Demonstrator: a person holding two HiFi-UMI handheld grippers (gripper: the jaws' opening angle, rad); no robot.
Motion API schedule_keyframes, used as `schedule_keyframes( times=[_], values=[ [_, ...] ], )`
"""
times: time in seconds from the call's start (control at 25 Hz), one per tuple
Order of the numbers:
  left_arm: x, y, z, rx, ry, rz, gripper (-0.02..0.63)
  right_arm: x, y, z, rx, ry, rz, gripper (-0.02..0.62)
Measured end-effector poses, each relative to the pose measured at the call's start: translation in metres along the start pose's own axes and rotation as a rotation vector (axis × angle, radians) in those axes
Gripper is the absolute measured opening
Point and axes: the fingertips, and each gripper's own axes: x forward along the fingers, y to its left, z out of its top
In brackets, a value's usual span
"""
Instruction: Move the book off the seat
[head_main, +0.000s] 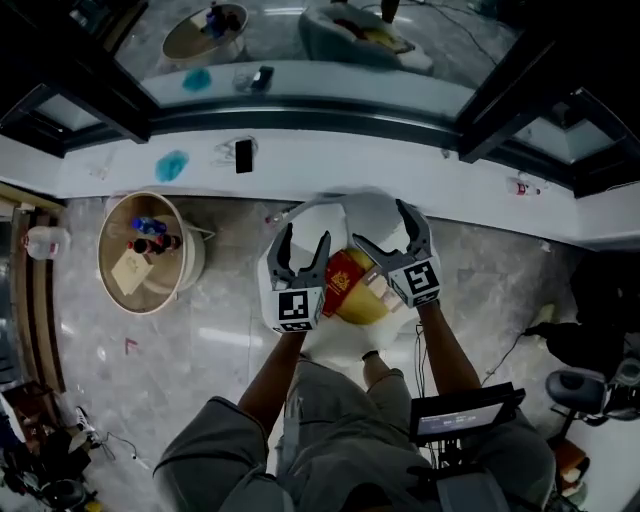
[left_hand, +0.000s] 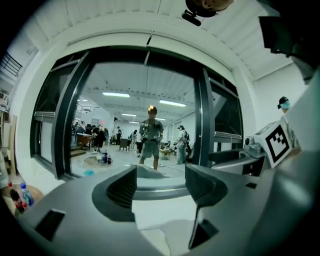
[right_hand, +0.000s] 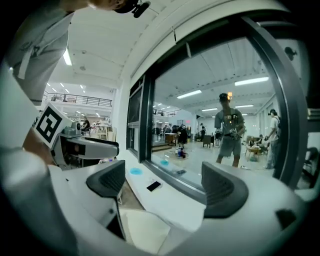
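- looked steeply down from the head on the left gripper (head_main: 305, 242), right gripper (head_main: 381, 226) and white seat (head_main: 345, 212).
- rode the left gripper, faced level at the window (left_hand: 145, 135) from close by.
- rode the right gripper, faced that window slantwise; shared the white ledge (right_hand: 175, 202) with both other views.

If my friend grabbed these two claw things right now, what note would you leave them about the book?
Left gripper: open, nothing between its jaws, above the left side of the book.
Right gripper: open, empty too, above the book's right side.
Book: red cover, lying on the white seat, under both grippers.
Done: nothing yet; the book has not been gripped or lifted.
Left to do: probably lower a gripper to the book, close on it, and carry it off the seat.
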Motion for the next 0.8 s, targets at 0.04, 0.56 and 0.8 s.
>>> schedule_keyframes(
  times=[0.04,0.56,0.8],
  values=[
    [0.004,0.002,-0.020,-0.007,0.013,-0.001,0.311,0.007,0.001,-0.022,0.007,0.011,0.007,0.479],
    [0.006,0.004,-0.290,-0.067,0.312,-0.042,0.313,0.054,0.054,-0.320,0.106,0.276,0.207,0.479],
    [-0.025,0.004,-0.397,-0.081,0.438,-0.010,0.313,0.054,0.073,-0.443,0.133,0.385,0.287,0.479]
  ],
)
